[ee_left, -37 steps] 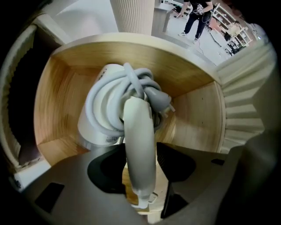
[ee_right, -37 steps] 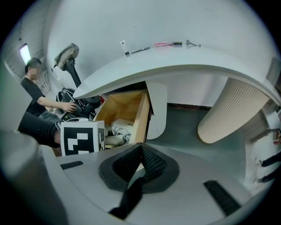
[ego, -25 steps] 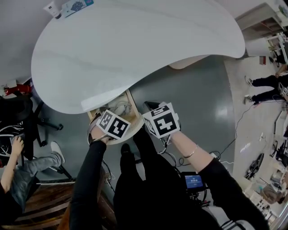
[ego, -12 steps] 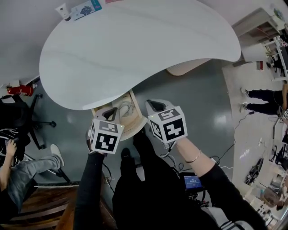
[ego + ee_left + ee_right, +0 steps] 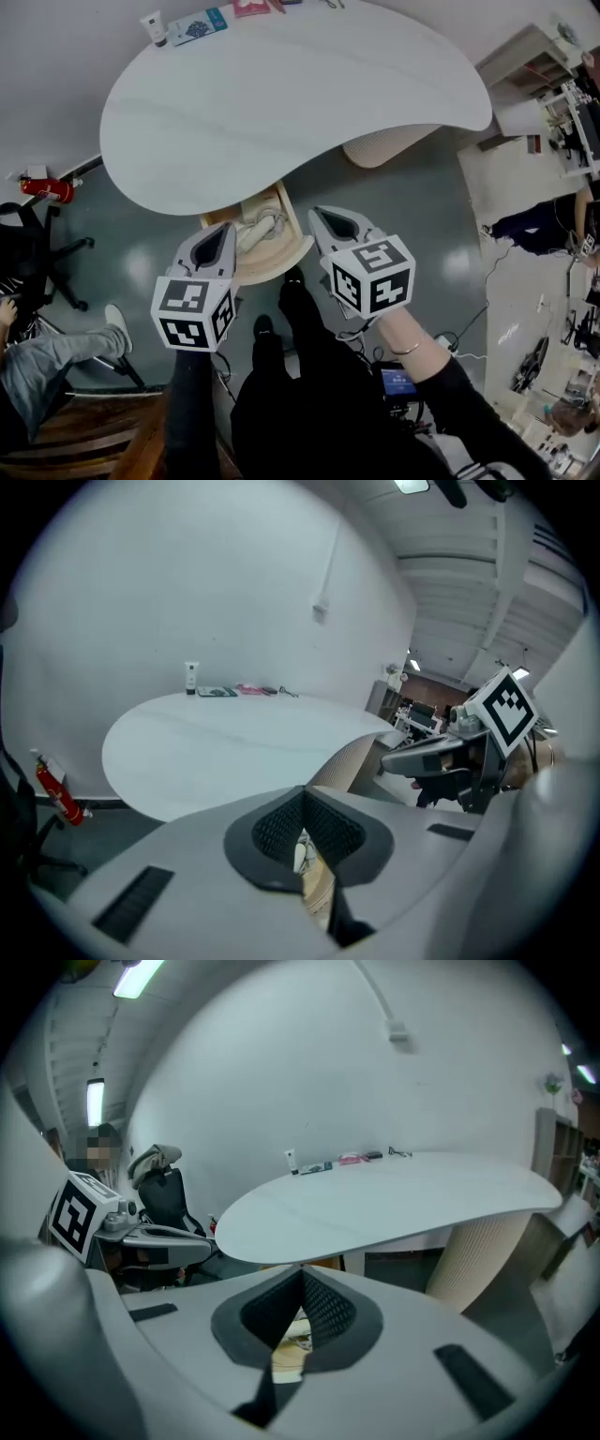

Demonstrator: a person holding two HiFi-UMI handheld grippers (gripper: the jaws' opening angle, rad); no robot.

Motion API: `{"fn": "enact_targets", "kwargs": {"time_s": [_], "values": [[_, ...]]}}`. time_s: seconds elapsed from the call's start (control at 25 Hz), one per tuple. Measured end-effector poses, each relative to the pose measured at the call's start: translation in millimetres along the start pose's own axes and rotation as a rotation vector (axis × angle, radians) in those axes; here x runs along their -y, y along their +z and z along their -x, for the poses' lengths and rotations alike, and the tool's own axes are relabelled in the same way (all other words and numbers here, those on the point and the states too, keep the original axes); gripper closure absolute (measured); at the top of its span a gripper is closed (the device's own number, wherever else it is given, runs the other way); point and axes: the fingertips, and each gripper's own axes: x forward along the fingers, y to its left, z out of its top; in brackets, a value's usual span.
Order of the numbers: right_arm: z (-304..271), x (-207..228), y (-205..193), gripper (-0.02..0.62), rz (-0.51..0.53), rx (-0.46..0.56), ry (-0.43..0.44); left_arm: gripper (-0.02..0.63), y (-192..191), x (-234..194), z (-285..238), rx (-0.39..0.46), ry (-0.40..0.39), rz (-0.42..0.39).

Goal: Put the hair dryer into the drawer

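The white hair dryer (image 5: 255, 228) lies with its cord in the open wooden drawer (image 5: 284, 251) under the edge of the white table (image 5: 281, 103). My left gripper (image 5: 225, 231) hangs above the drawer's left side, shut and empty. Level with it, above the drawer's right side, my right gripper (image 5: 319, 215) is shut on nothing as well. In the left gripper view the pads of the left gripper (image 5: 305, 794) meet at the tip, with the drawer showing below them. The right gripper view shows the right gripper (image 5: 302, 1271) closed the same way.
A tube (image 5: 152, 25) and a booklet (image 5: 199, 25) lie at the table's far edge. A ribbed table pedestal (image 5: 384, 145) stands right of the drawer. A red fire extinguisher (image 5: 42, 187), an office chair (image 5: 37, 244) and a seated person (image 5: 37, 356) are at the left.
Both grippers have risen from the drawer toward the camera, and the left one has rolled. The hair dryer stays in the drawer.
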Motion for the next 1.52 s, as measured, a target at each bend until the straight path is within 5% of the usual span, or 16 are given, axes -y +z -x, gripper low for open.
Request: {"fn": "enact_targets", "kwargs": {"time_s": [0.8,1.52], "values": [[94.2,-65.2,12.7,0.594,0.050,0.260,-0.005,0.597,35.4,21.6,129.6,0.321,0.016,-0.034],[163.2,-128.8,19.2,0.594,0.157,0.437,-0.007,0.597,30.1,21.0,218.6,0.411,0.020,-0.006]]}}
